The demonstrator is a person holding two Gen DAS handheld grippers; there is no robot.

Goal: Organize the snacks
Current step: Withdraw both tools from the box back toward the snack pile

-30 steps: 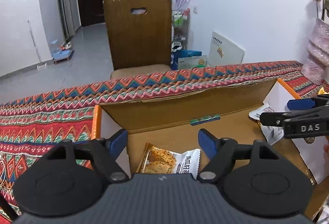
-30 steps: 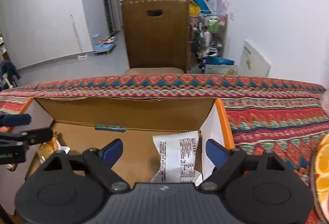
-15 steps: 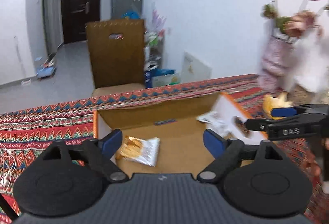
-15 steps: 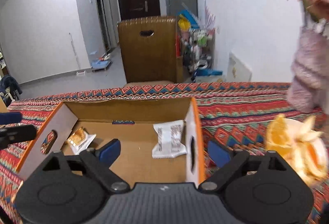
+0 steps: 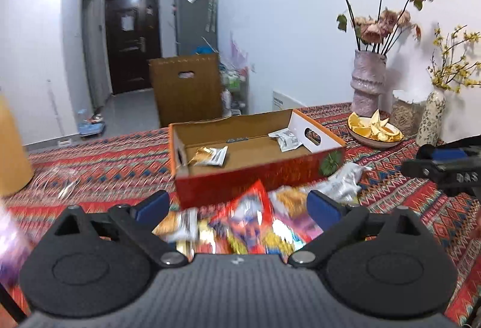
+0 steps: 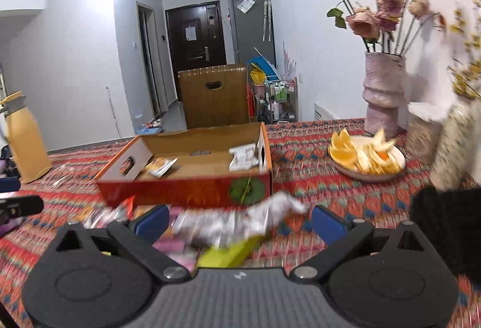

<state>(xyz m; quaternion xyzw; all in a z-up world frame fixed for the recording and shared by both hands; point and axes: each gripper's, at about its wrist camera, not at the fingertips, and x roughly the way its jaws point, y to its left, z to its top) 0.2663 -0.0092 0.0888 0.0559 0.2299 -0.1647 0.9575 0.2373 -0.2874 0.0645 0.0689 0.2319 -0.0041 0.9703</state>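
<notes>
Patterned tablecloth spreads beneath both tools. Left gripper and right gripper have just been opening and gape wide, gripping nothing. Loose snack packets lie below them, the box beyond.

It was a lived-in home, seemingly a dining corner of a flat. A table wore a bright patterned cloth and carried a pink vase of dried roses, a second vase with yellow sprigs, and a plate of orange slices. A wooden chair stood at the far side. Behind it a tiled hallway led to a dark front door, with a tall grey cabinet and a small cart crowded with bottles beside it. A yellow jug sat on the table's left.
</notes>
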